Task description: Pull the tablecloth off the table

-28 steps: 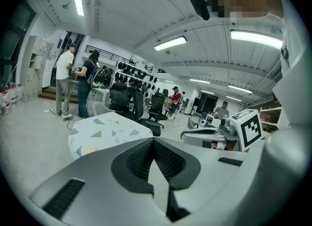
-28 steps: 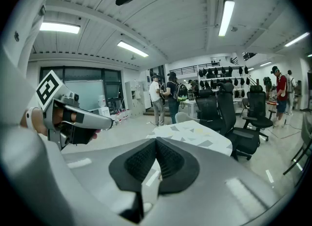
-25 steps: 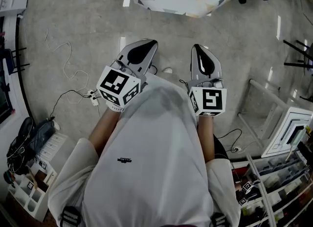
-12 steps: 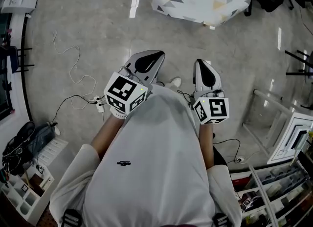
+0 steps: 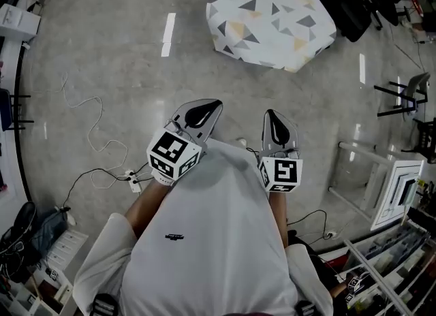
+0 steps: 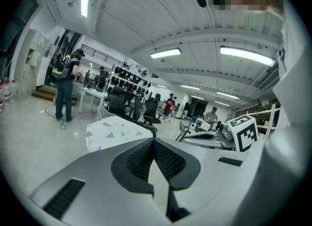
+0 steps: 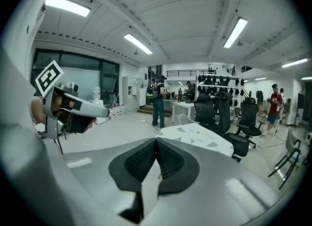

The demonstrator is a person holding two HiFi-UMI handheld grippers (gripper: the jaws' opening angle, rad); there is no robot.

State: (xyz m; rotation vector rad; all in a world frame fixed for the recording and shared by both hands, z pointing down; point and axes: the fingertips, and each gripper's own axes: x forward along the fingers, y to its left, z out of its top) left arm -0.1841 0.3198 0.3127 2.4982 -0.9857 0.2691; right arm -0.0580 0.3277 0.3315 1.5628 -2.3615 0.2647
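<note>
The polished grey floor [image 5: 88,42] carries a table wholly draped in a white tablecloth [image 5: 272,15] with grey and yellow triangles, while a loose white cable [image 5: 103,118] and a power strip [image 5: 133,184] lie well apart from it.

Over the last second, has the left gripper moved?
No clear move: the left gripper stays just right of the floor power strip; the whole view merely slid downward.

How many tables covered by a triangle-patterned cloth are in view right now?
1. It stands ahead of the left gripper and right gripper, apart from both, fully draped in the white tablecloth with grey and yellow triangles. More may sit out of frame.
</note>
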